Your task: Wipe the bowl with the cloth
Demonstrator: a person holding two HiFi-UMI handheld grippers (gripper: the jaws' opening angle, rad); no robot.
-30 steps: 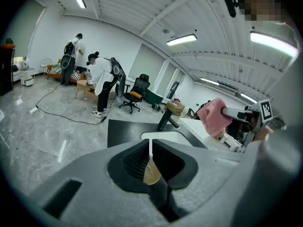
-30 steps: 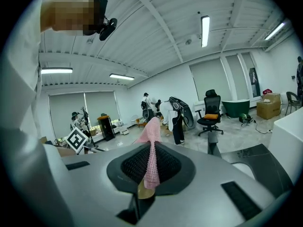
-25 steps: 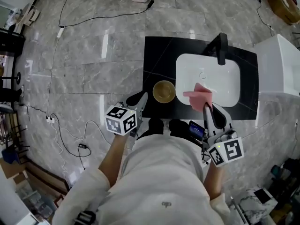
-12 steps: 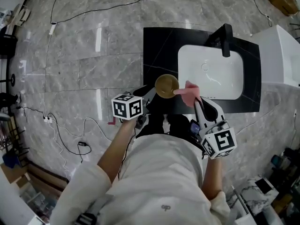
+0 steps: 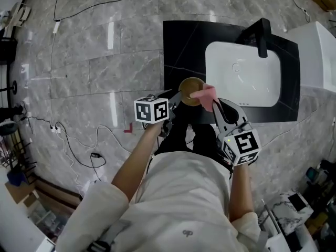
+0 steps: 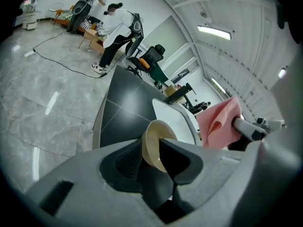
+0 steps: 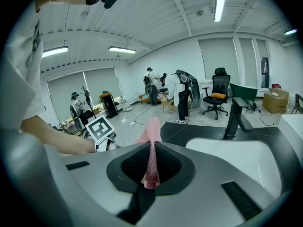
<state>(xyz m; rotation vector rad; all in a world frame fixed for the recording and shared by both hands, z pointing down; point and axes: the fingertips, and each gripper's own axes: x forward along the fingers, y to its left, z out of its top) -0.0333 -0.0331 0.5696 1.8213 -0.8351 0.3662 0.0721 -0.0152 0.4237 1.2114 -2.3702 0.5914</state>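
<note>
— Two changes: my left fingers (image 6: 127, 162) have just spread, straddling the rim of the bowl (image 6: 154, 136) on the surface (image 5: 178, 46)
— And my right fingers (image 7: 134, 163) pinch the cloth (image 5: 206, 94), now off the sink (image 5: 247, 88), at the bowl; I can wipe

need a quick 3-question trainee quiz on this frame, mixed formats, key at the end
1. True or false: the right tongs are clamped on the pink cloth.
2. Where does the bowl stand? A) on the floor B) on the black counter C) on a chair
3. What lies between the jaws of the left tongs?
Key: 1 true. 2 B. 3 the bowl's rim; those jaws have just been opening and do not yet press on it.
</note>
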